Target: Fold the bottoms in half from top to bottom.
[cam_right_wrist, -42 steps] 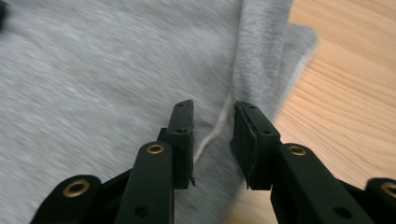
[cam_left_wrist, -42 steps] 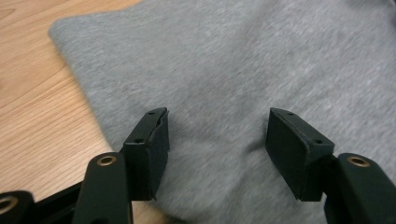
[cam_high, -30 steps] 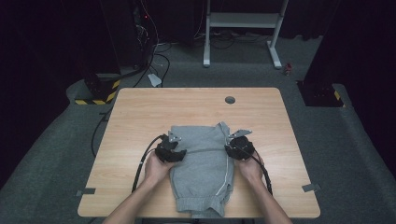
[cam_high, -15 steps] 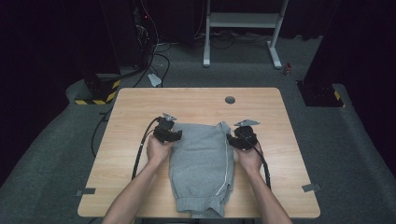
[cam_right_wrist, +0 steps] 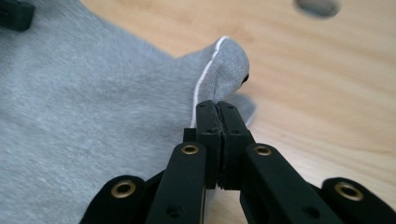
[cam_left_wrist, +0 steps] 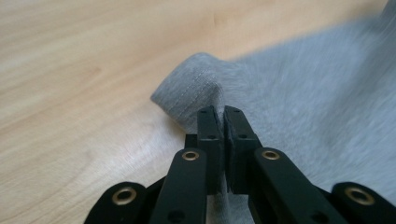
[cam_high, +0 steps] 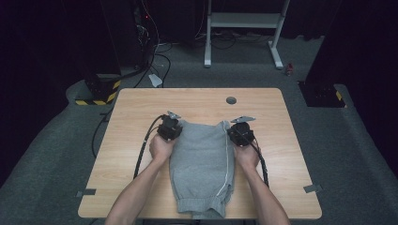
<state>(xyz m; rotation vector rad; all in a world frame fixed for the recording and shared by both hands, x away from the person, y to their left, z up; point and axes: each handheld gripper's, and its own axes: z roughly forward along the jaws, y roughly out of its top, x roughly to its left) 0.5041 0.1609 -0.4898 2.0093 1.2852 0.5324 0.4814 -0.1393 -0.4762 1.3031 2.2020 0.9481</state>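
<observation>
Grey fleece, a pair of sweatpants (cam_high: 202, 166) folded lengthwise, lies in the lower middle of the high view on the wooden table (cam_high: 141, 108), its cuffs at the near edge and a white stripe (cam_high: 227, 164) running down its right side. The work looks to me at an early stage: both far corners are caught, but the fabric is still flat and long, so the fold of the far end toward the cuffs is, I think, what remains. The left gripper (cam_left_wrist: 217, 114) has its jaws just closed and pinched on the far left corner, with a small fold of cloth standing up in front of them. The right gripper (cam_right_wrist: 218, 109) has also just closed, pressing the far right corner beside the white stripe. In the high view both forearms come up from the bottom edge, nearly parallel, with the hands low over the table and the left gripper (cam_high: 169, 127) and right gripper (cam_high: 241, 133) pointing away, at either side of the garment.
</observation>
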